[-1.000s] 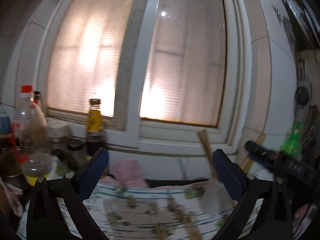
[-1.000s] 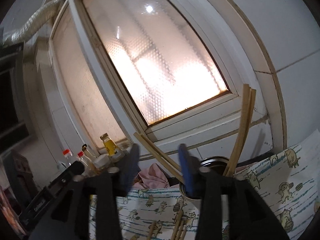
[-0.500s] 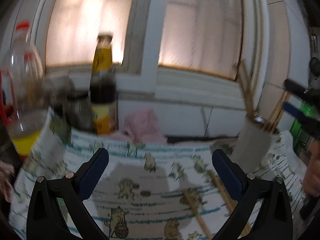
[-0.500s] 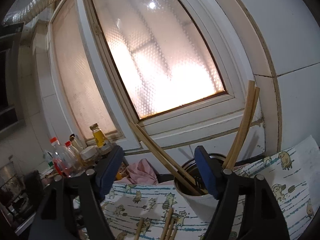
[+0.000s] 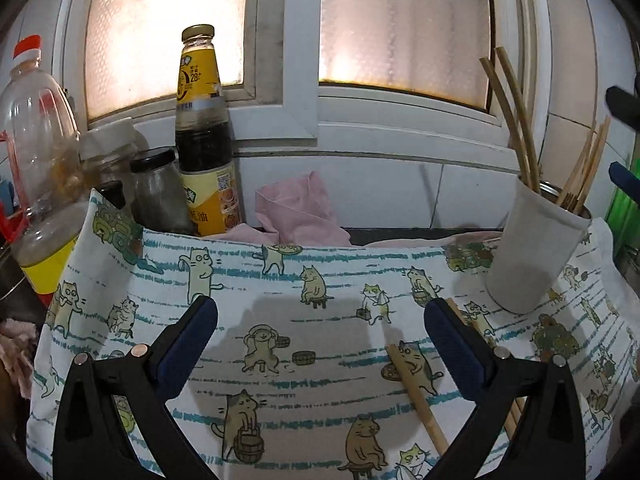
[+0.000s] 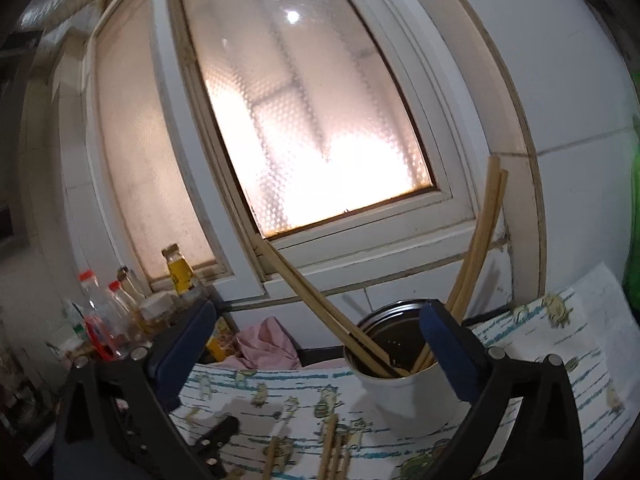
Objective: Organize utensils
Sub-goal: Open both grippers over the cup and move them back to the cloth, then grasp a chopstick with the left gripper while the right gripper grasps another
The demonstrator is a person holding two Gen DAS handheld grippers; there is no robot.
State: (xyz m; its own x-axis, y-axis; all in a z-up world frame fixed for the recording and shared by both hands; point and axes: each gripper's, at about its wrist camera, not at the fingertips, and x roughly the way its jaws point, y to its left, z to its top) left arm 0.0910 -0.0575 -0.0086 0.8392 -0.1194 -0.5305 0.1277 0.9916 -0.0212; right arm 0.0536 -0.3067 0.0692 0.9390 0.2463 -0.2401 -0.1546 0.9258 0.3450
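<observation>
A white cup [image 6: 408,394] on the cat-print cloth [image 5: 280,280] holds several wooden chopsticks [image 6: 316,296], some leaning left, some right. My right gripper [image 6: 316,332] hangs just in front of the cup, its jaws opening wide; the leaning chopsticks pass between them untouched. In the left wrist view the cup [image 5: 536,256] stands at the far right. My left gripper [image 5: 324,320] is open low over the cloth, with nothing between its fingers. Loose chopsticks [image 5: 416,396] lie on the cloth by its right finger. They also show as chopsticks [image 6: 332,452] in front of the cup.
A sauce bottle [image 5: 204,136], jars [image 5: 156,192] and a clear oil bottle [image 5: 36,152] crowd the back left below the window. A pink rag [image 5: 296,208] lies behind the cloth. A green bottle [image 5: 622,208] stands at the right edge.
My left gripper has dropped and tipped down toward the cloth. My right gripper's jaws have spread from narrow to wide, coming off the pair of chopsticks now leaning in the cup.
</observation>
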